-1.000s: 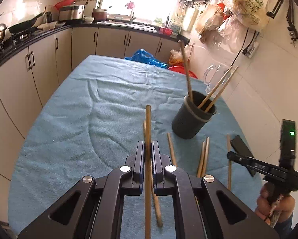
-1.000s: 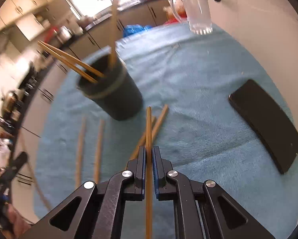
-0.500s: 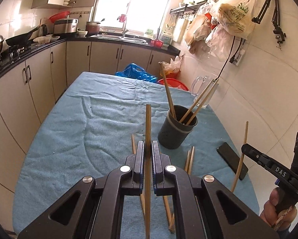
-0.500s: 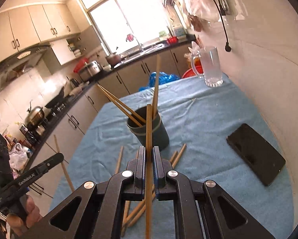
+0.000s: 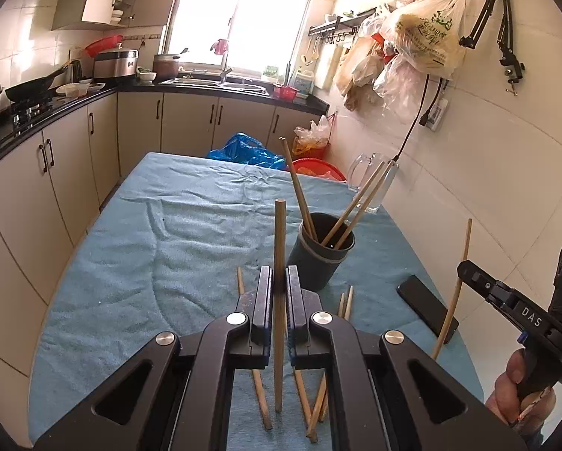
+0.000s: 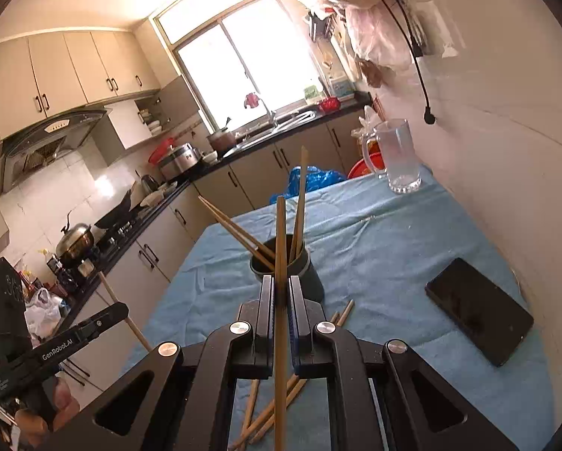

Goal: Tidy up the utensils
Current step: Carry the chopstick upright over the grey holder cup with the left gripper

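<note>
My left gripper (image 5: pixel 279 282) is shut on a wooden chopstick (image 5: pixel 280 240) held upright above the table. My right gripper (image 6: pixel 281 289) is shut on another wooden chopstick (image 6: pixel 280 233), also upright. A dark round holder (image 5: pixel 324 257) with three chopsticks leaning in it stands on the table just right of the left gripper; in the right wrist view the holder (image 6: pixel 311 278) is just beyond the fingers. Several loose chopsticks (image 5: pixel 346 300) lie on the cloth near the holder. The right gripper also shows in the left wrist view (image 5: pixel 465 267) at the right, above the table edge.
A blue cloth (image 5: pixel 149 244) covers the table. A black phone (image 6: pixel 478 310) lies at the right edge. A glass mug (image 6: pixel 397 159) stands at the far right corner by the tiled wall. Kitchen cabinets (image 5: pixel 25 188) run along the left.
Both grippers have risen and tilted up with their chopsticks, from close to the cloth to well above it. The holder now looks farther below.
</note>
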{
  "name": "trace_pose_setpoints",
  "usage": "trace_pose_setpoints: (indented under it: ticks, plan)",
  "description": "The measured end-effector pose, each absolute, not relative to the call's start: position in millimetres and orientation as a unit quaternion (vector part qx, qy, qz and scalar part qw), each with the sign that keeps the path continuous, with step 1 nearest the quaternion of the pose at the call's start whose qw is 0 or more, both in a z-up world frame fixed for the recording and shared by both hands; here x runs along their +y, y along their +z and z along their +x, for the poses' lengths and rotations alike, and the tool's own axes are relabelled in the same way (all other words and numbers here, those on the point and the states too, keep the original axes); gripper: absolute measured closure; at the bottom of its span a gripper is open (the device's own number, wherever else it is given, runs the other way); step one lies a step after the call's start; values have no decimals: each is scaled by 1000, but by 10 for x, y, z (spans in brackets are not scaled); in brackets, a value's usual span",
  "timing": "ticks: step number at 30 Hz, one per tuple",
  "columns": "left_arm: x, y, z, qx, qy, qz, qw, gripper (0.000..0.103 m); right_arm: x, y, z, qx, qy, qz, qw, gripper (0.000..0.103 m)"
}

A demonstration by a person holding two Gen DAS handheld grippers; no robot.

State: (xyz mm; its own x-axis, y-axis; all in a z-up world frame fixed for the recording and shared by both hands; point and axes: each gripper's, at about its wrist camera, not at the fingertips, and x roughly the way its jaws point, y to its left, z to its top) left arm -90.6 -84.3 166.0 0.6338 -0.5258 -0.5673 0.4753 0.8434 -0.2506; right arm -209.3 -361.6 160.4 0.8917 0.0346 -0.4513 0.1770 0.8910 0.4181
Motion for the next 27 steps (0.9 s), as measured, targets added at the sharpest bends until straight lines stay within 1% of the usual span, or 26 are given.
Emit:
trace_pose_setpoints:
  ticks: [17, 27]
  plan:
    - [-876, 1767, -919, 318, -291, -36, 902, 97, -3655, 1661, -2028, 204, -45, 233, 950, 96]
    - [-968, 1929, -845, 312, -308, -40, 898, 97, -3691, 1856, -1879, 172, -62, 220, 958, 96]
